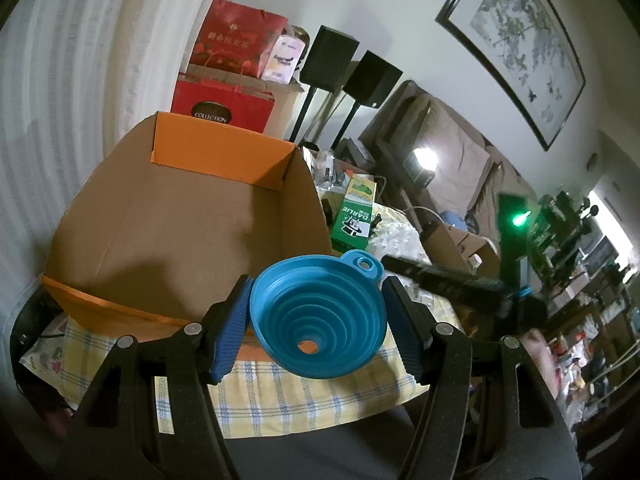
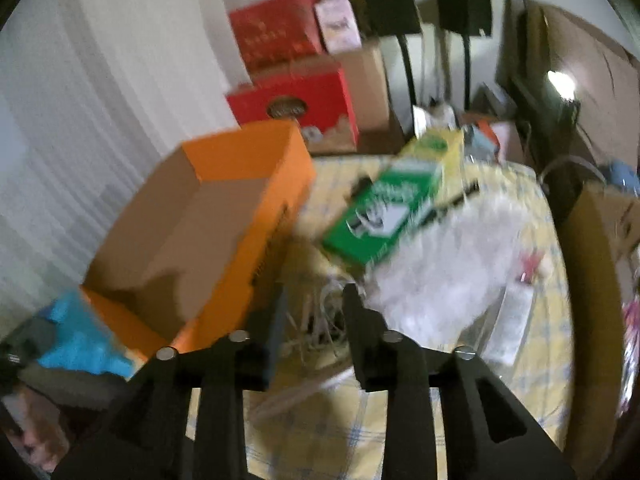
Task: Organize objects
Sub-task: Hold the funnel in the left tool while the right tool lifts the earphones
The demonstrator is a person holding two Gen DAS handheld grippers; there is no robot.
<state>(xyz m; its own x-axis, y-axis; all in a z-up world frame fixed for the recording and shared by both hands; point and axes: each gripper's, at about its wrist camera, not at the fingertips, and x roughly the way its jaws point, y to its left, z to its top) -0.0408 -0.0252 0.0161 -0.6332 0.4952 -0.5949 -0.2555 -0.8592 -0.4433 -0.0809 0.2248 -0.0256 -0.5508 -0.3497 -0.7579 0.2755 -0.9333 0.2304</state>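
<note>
My left gripper point(image 1: 316, 320) is shut on a blue collapsible funnel point(image 1: 320, 316), held by its rim between the blue pads, just before the near wall of an open orange cardboard box point(image 1: 192, 216). The box looks empty inside. In the blurred right wrist view my right gripper point(image 2: 314, 320) is open and empty, above a tangle of thin cords or straws point(image 2: 316, 320) on the tablecloth. The orange box point(image 2: 208, 216) is to its left and the funnel point(image 2: 80, 340) shows at the far left. A green carton point(image 2: 384, 208) lies ahead.
The table has a yellow checked cloth point(image 1: 280, 396). A green carton point(image 1: 356, 216) and white plastic wrap point(image 2: 448, 264) lie right of the box. Red gift bags point(image 1: 228, 80), black speakers point(image 1: 352, 68) and a sofa stand behind. The other gripper's black body point(image 1: 448, 280) reaches in from the right.
</note>
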